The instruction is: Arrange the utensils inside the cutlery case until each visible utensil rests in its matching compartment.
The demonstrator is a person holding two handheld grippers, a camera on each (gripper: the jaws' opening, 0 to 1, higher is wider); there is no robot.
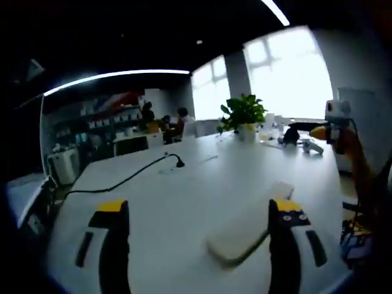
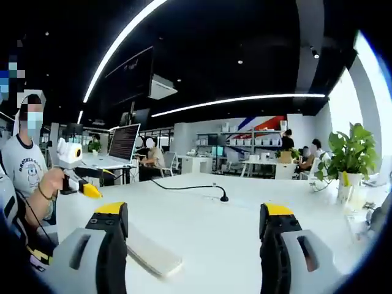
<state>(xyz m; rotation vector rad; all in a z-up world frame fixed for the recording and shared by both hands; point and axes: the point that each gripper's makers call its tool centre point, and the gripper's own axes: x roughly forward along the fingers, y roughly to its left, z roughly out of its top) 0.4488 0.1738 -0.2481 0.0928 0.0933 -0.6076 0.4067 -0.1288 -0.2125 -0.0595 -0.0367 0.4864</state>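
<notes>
1. Left gripper (image 1: 199,223) jaws spread wide, empty, over the closed cutlery case (image 1: 248,233) lying on the white table (image 1: 184,184).
2. Right gripper (image 2: 195,236) gapes, empty; its view catches a seated person (image 2: 24,168).
3. Black cable (image 1: 122,179) and potted plant (image 1: 244,113) beyond.

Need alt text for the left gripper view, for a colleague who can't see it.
The left hand-held gripper is open over a white table, with a closed flat beige case lying by its right jaw. Behind it are a black cable and a potted green plant.
</notes>
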